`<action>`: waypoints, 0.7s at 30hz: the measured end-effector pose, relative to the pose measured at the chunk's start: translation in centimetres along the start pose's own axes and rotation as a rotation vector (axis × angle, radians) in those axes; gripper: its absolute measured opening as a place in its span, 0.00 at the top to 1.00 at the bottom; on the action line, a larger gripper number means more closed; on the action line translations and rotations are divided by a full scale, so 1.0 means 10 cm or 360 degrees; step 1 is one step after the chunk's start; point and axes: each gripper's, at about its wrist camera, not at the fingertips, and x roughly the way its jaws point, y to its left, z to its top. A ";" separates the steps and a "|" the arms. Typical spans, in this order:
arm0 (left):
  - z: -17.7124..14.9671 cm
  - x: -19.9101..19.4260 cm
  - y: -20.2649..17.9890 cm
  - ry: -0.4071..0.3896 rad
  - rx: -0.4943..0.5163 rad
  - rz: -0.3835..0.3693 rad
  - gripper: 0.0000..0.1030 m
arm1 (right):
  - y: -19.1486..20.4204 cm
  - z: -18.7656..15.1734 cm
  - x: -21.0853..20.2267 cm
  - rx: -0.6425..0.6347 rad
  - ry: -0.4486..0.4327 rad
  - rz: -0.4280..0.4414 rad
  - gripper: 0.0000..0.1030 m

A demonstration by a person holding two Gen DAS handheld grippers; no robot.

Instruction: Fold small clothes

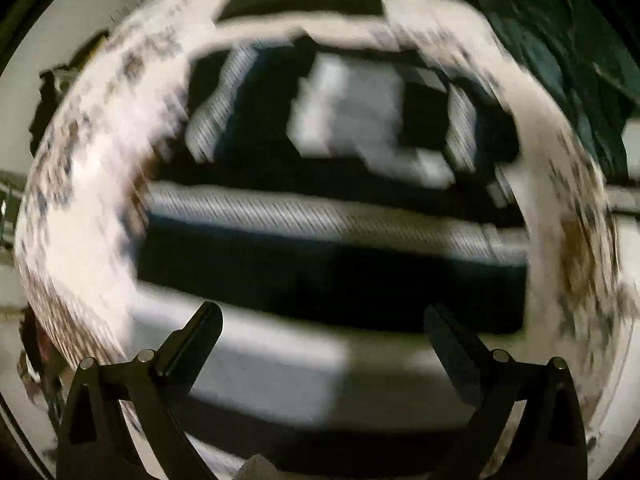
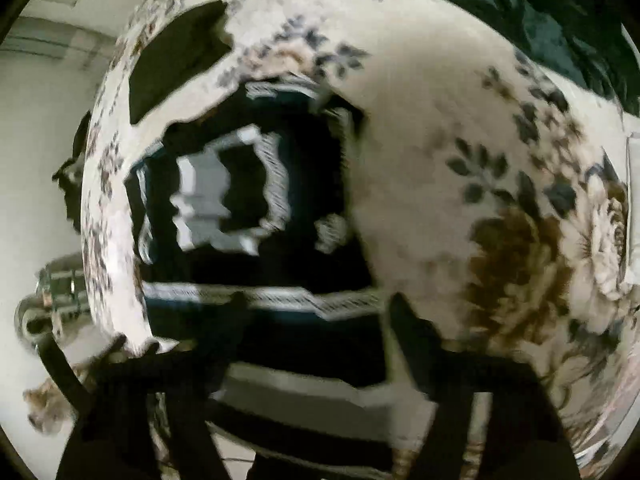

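Left gripper (image 1: 322,320): my two black fingers (image 1: 192,344) stand spread wide, nothing between them, touching nothing; they hang above the garment.

Right gripper (image 2: 316,316): my fingers (image 2: 416,332) stand parted about halfway, heavily blurred; no cloth is pinched between them that I can make out, and whether the tips brush the fabric I cannot tell.

Garment (image 1: 320,248): a small dark piece of clothing with white and grey striped bands, lying flat on the bedspread directly under both of my grippers. A pale grey-and-white block (image 1: 360,120) sits on its far part; it is too blurred to say what it is.

Bedspread (image 2: 460,160): cream, printed with dark leaves and brown flowers. A dark green cloth (image 2: 540,20) lies at its far right edge.

Writing, labels, brands: none legible; both views are smeared.
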 end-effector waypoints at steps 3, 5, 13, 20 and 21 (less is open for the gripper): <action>-0.49 0.20 -0.52 0.0189 0.0007 -0.0005 0.00 | -0.47 0.07 -0.02 -0.0042 0.0063 0.0092 0.52; -0.77 0.31 -0.80 0.0262 0.0003 -0.0040 0.00 | -0.76 0.17 0.00 -0.0051 0.0075 0.0141 0.66; -1.33 0.70 -1.65 0.0339 0.0193 -0.0126 0.00 | -1.26 0.97 0.48 0.0068 0.0123 0.0399 0.64; -1.31 1.05 -1.98 0.0332 0.0268 -0.0029 0.01 | -0.96 1.71 1.19 0.0059 0.0251 0.0511 0.53; -1.29 1.07 -1.99 0.0324 0.0267 -0.0015 0.03 | -0.92 1.75 1.28 0.0071 0.0282 0.0535 0.53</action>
